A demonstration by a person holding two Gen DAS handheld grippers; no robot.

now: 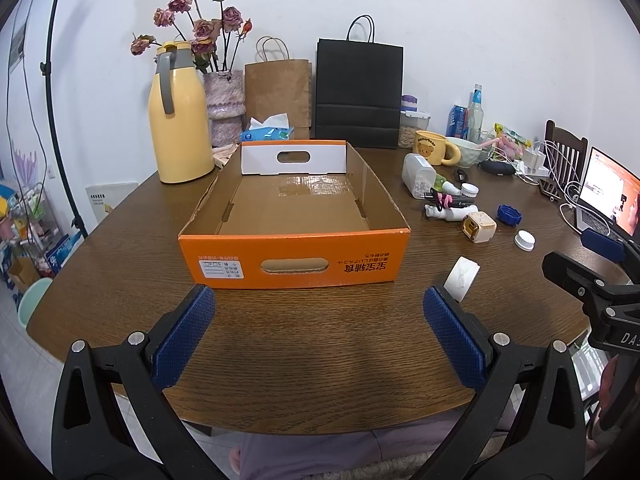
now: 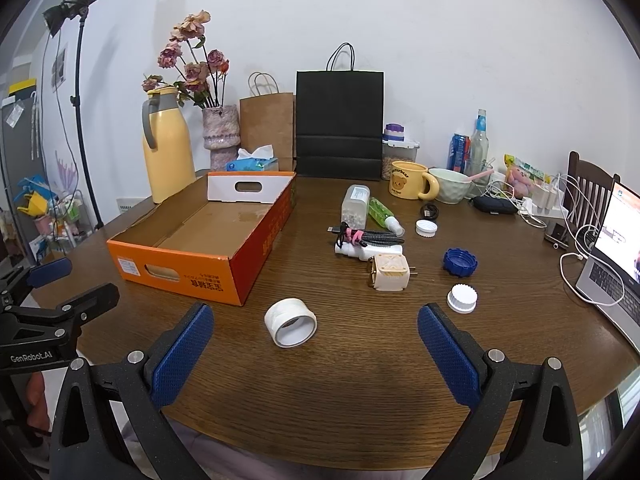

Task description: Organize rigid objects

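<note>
- Left gripper: jaws spread wide and holding nothing, hovering above the wooden table and facing the short front wall of the orange cardboard box.
- Right gripper: jaws likewise wide apart and empty; the tape roll lies on the table just ahead of the fingertips, slightly toward the left finger.
- Orange cardboard box: open-topped, nothing visible inside, so sorting appears not yet begun (a judgement from its bare floor).
- Loose rigid items, all to the right of the box: tape roll nearest; beyond it the beige charger plug, a white cap, a blue cap, a second white cap, and a cluster of bundled cable, white bottle, clear container and green spray bottle.
- Handling, tape roll: probably light and stiff; it rests tilted on its edge, so it may roll. Pinching across the outer faces of the ring seems safest.
- Handling, caps and plug: small, hard and smooth, likely to slip; grip the caps across the ribbed rim and the plug across its flat sides.
</note>
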